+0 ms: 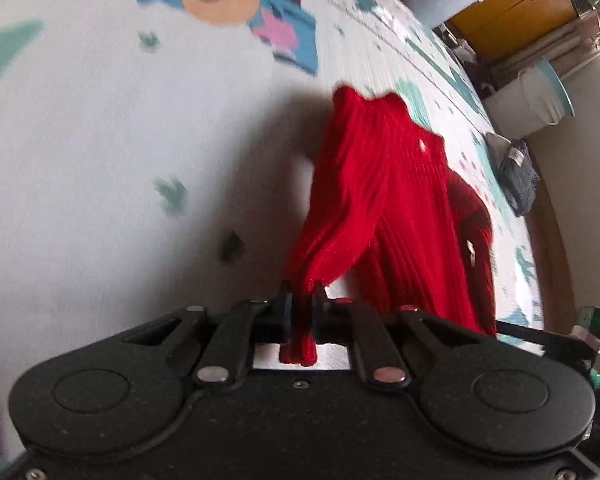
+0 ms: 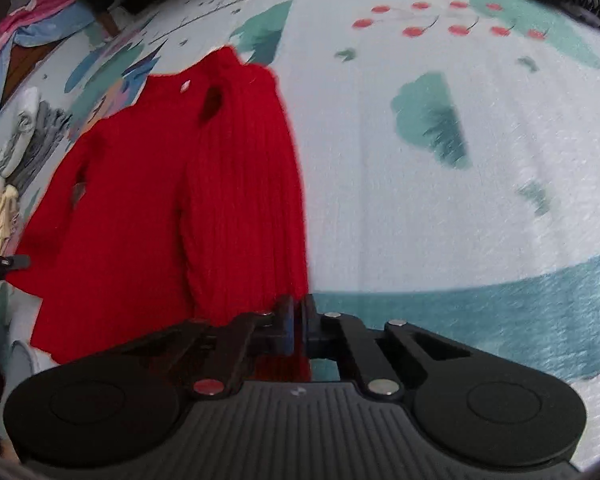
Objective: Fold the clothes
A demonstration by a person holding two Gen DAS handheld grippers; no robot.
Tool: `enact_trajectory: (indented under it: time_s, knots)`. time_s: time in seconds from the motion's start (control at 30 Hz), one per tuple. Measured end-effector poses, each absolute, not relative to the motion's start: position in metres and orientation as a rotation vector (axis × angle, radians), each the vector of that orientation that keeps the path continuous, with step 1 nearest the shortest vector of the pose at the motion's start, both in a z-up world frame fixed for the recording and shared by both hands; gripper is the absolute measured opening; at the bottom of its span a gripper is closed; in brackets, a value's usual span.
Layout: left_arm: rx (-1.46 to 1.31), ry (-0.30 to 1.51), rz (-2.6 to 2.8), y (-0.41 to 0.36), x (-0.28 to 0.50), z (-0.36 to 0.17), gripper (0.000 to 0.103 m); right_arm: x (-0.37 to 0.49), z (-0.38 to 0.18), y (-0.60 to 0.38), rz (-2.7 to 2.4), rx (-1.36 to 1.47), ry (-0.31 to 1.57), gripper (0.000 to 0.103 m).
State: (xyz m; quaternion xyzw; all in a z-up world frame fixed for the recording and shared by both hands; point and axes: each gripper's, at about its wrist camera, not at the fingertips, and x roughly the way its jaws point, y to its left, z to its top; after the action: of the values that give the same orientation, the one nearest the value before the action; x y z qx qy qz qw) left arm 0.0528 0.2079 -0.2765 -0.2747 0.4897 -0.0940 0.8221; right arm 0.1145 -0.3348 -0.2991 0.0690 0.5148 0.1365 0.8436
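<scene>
A red ribbed knit sweater (image 1: 384, 200) hangs stretched above a white play mat with coloured prints (image 1: 100, 160). My left gripper (image 1: 302, 296) is shut on a bunched edge of it, and red cloth pokes out behind the fingers. In the right wrist view the same red sweater (image 2: 172, 200) spreads to the left, its neck opening at the far end. My right gripper (image 2: 298, 312) is shut on the near edge of the cloth. Both views are blurred.
A folded grey garment (image 1: 516, 172) lies at the mat's right edge, near a white bin (image 1: 528, 100) and a yellow cabinet (image 1: 516, 4). In the right wrist view, grey and white clothes (image 2: 28, 136) and pink-blue fabric (image 2: 24, 16) lie at the left. The play mat (image 2: 460, 200) extends to the right.
</scene>
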Motion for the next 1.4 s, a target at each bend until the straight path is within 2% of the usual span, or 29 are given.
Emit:
enact_trajectory:
  time_s: [0.2, 0.33, 0.4, 0.5, 0.57, 0.67, 0.87, 1.0, 1.1, 1.27, 1.4]
  knots:
    - [-0.472, 0.959, -0.108, 0.268, 0.073, -0.244, 0.005, 0.153, -0.272, -0.376, 0.131, -0.010, 0.942, 0.005]
    - [-0.357, 0.958, 0.098, 0.293, 0.094, -0.242, 0.008, 0.184, -0.266, -0.392, -0.005, -0.135, 0.898, 0.006]
    - [-0.240, 0.942, 0.231, 0.291, 0.097, -0.242, 0.021, 0.195, -0.268, -0.391, -0.090, -0.223, 0.884, 0.008]
    - [-0.092, 0.876, 0.331, 0.277, 0.091, -0.234, 0.029, 0.195, -0.269, -0.391, -0.118, -0.218, 0.872, 0.031]
    - [-0.047, 0.839, 0.302, 0.258, 0.083, -0.228, 0.044, 0.185, -0.267, -0.386, -0.070, -0.202, 0.870, 0.033]
    - [-0.123, 0.849, 0.139, 0.232, 0.077, -0.229, 0.044, 0.158, -0.276, -0.355, 0.099, -0.157, 0.942, 0.033]
    - [-0.569, 1.117, -0.359, 0.171, 0.072, -0.278, 0.044, 0.112, -0.305, -0.318, 0.456, 0.193, 1.201, 0.033]
    - [-0.629, 1.263, -0.526, 0.128, 0.055, -0.307, 0.044, 0.090, -0.319, -0.306, 0.558, 0.238, 1.304, 0.033]
    - [-0.661, 1.299, -0.501, 0.125, 0.043, -0.323, 0.042, 0.079, -0.321, -0.309, 0.572, 0.312, 1.323, 0.034]
    - [-0.907, 1.273, -0.452, 0.145, 0.035, -0.339, 0.042, 0.079, -0.319, -0.317, 0.570, 0.464, 1.320, 0.035]
    - [-0.871, 1.258, -0.447, 0.136, 0.038, -0.344, 0.042, 0.081, -0.320, -0.317, 0.561, 0.494, 1.315, 0.035]
